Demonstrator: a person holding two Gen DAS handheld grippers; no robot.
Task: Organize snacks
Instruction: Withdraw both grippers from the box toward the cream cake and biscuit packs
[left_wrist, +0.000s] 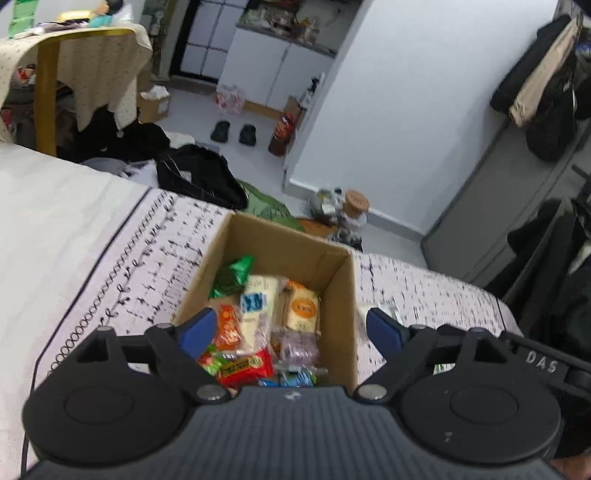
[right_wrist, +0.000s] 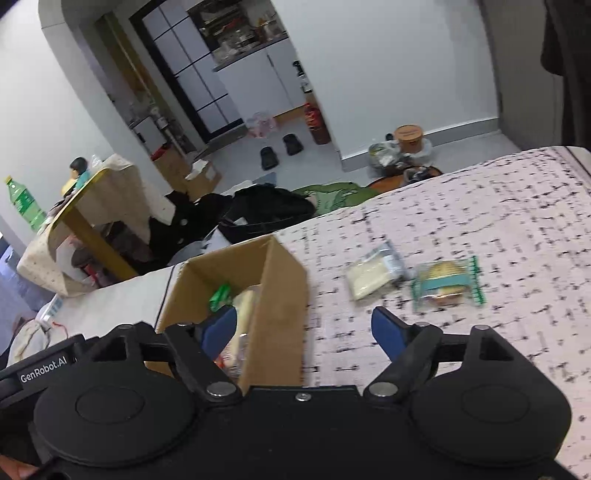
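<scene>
The left gripper (left_wrist: 290, 328) hangs spread wide over the open cardboard box (left_wrist: 334, 291), nothing between its blue pads. Inside the box lies a heap of snacks: a green foil packet (left_wrist: 232, 275) at the far left, an orange-red packet (left_wrist: 228, 326) by the near wall, a pale wafer pack (left_wrist: 256, 308) in the middle, a cream pack with an orange label (left_wrist: 302, 308), and a red bar (left_wrist: 245, 365) low in the pile.

Moving right, the box stands on the patterned bedspread (right_wrist: 498, 206), and the right gripper (right_wrist: 304, 328) straddles the box's right wall, also released and empty. Further right, two snacks are still loose on the bed: a pale clear-wrapped pack (right_wrist: 371, 275) and, just beside it, a green-edged biscuit packet (right_wrist: 447, 282).

Both look light, flat and crinkly (the film is probably slippery, the biscuit likely to crumble if squeezed hard). A gentle pinch across the short sides of the packet body, or on a sealed end fin, seems safest; lying flat on soft bedding, they may need a low, angled approach to get a pad under an edge.
</scene>
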